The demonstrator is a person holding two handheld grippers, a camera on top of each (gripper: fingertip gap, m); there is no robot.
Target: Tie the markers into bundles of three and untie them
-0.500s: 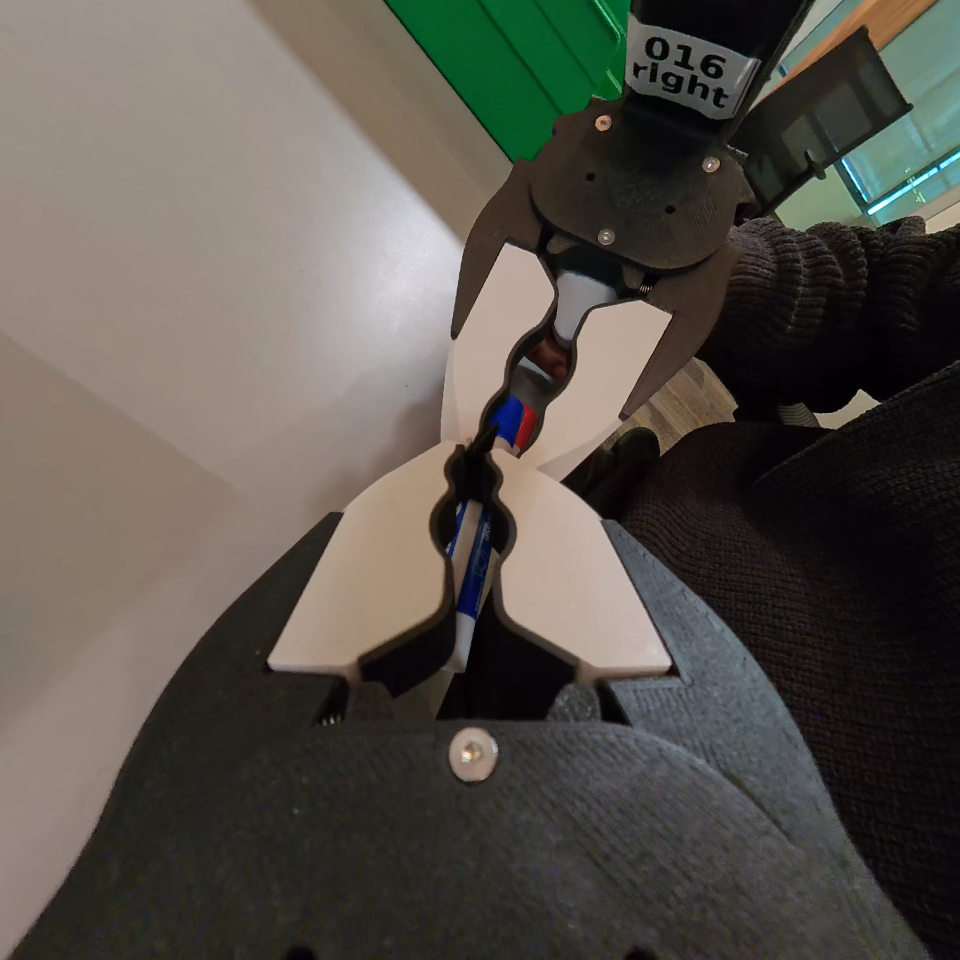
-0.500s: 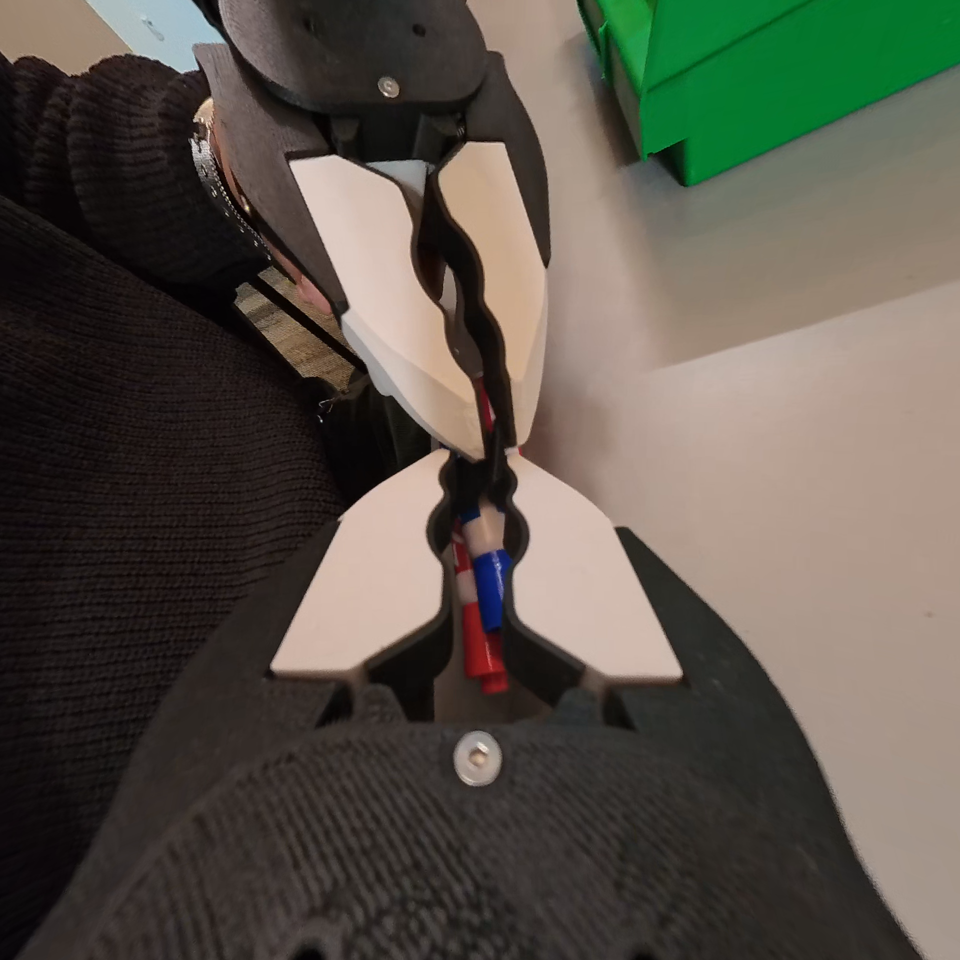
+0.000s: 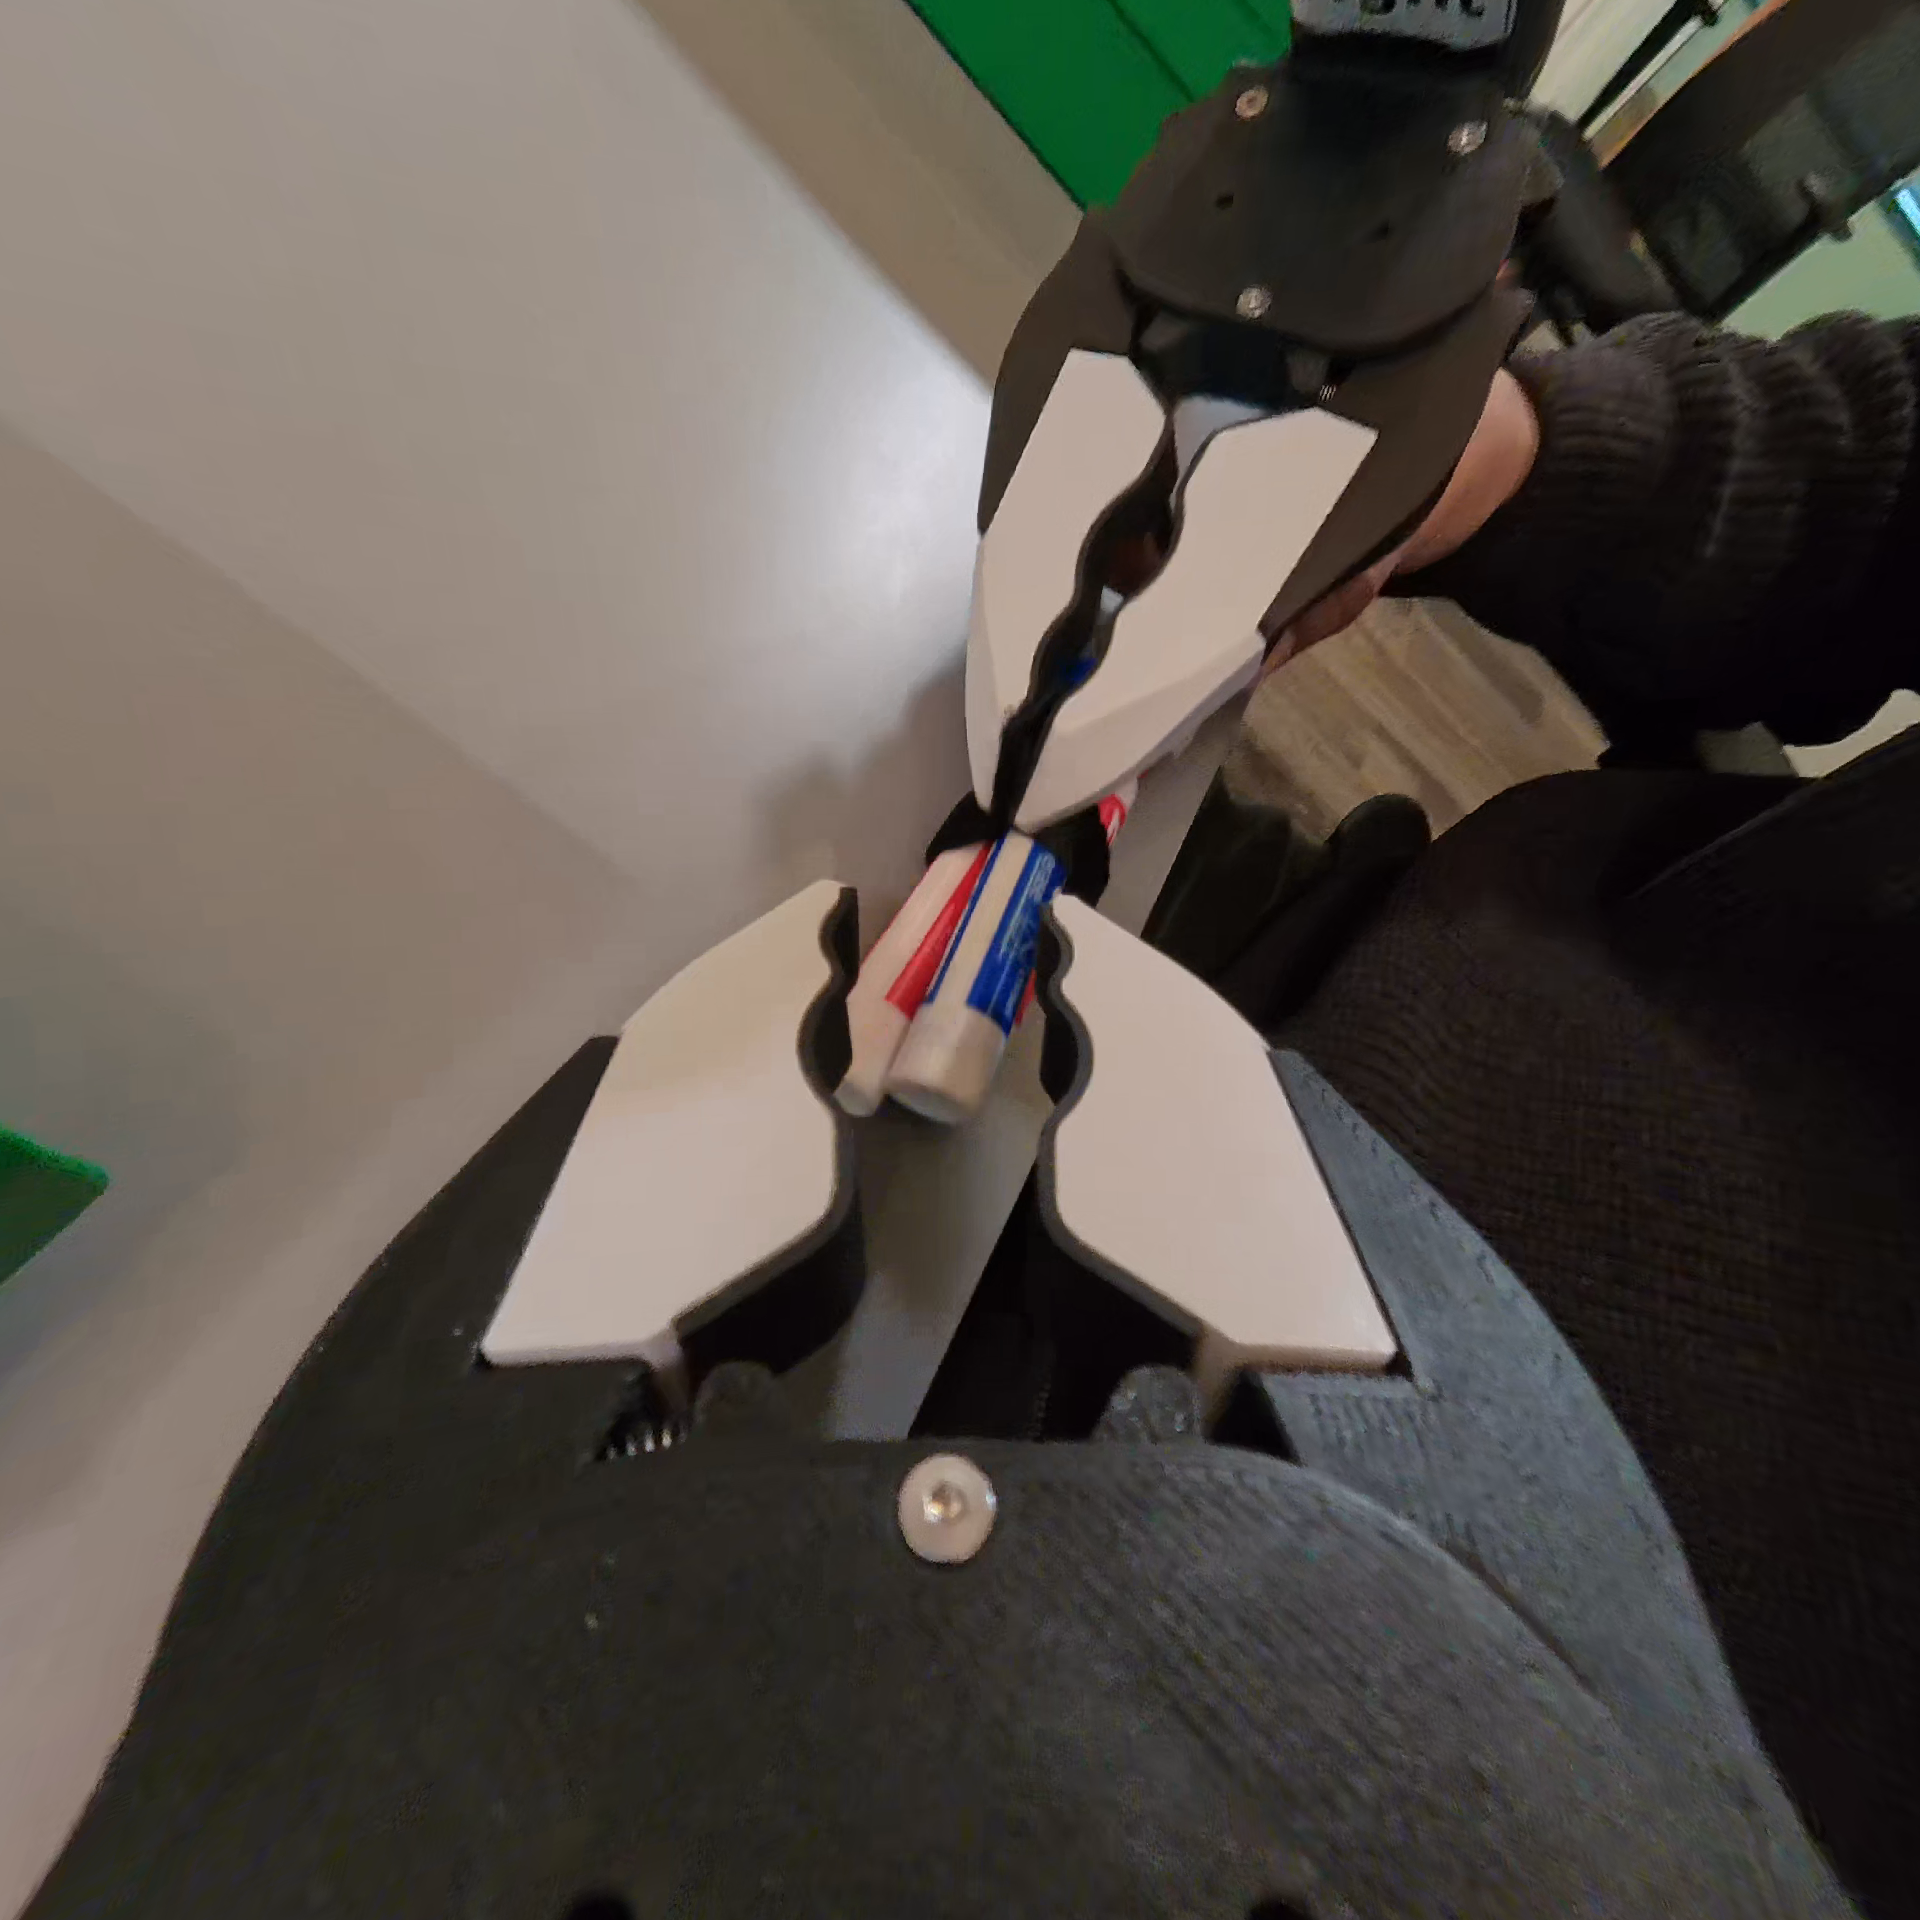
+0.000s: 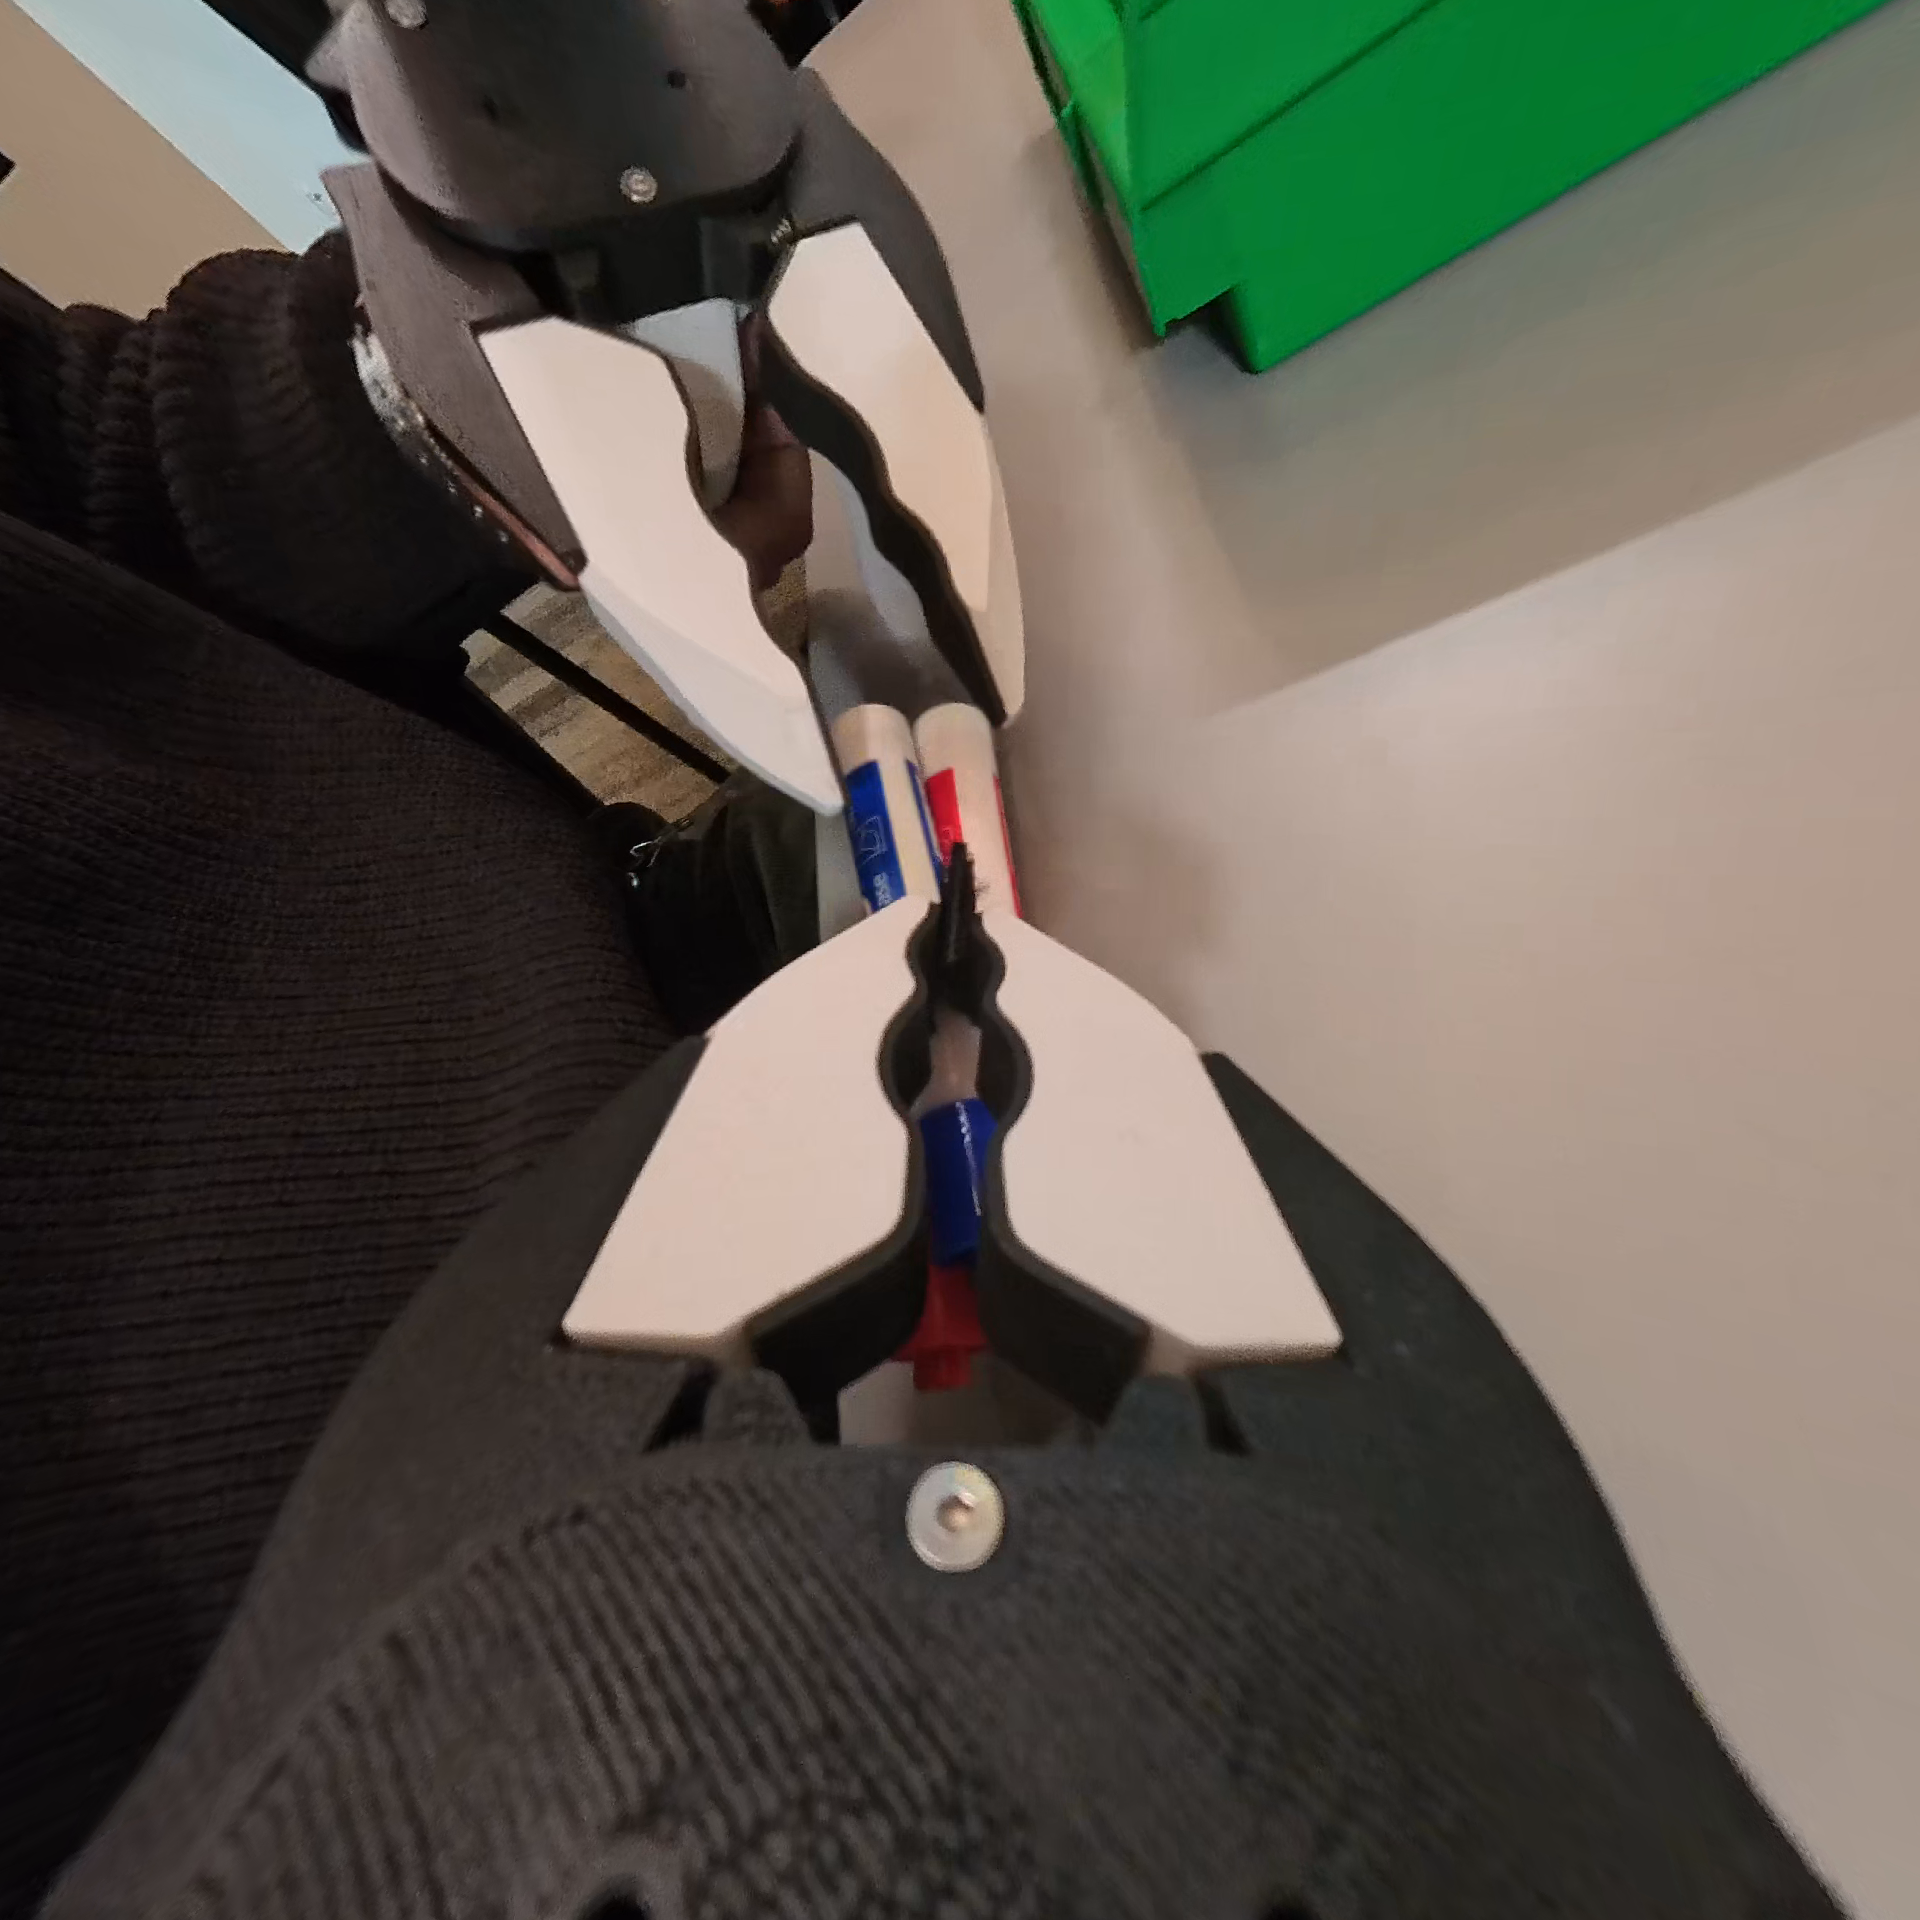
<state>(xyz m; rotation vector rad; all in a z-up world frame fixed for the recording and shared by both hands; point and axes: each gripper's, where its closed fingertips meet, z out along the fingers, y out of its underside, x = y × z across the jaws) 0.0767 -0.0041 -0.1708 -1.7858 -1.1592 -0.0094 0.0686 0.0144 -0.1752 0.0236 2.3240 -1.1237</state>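
A bundle of two white markers, one with blue markings [image 3: 1003, 956] and one with red markings [image 3: 925, 956], has a black band [image 3: 961, 826] around it. My left gripper [image 3: 951, 909] is open, with its fingers on either side of the markers' butt ends. My right gripper [image 3: 1013, 810] faces it and is shut on the black band. In the right wrist view the right gripper [image 4: 956, 930] pinches the band [image 4: 956, 883], and a blue cap [image 4: 951, 1164] and a red cap [image 4: 940, 1320] show in the gap behind its tips. The open left gripper [image 4: 914, 748] is beyond.
The grey table [image 3: 416, 520] lies under and left of the grippers. Green bins [image 4: 1455, 156] stand at the far side, and a green edge [image 3: 42, 1205] shows at the left. The person's dark sweater [image 3: 1662, 1143] fills the right. A chair [image 3: 1766, 156] is behind. Only a small space, under 4 cm, lies between the two pairs of fingers.
My left gripper has opened and let go of the markers. It has drawn back a little from the right gripper. The right gripper stays shut on the band.
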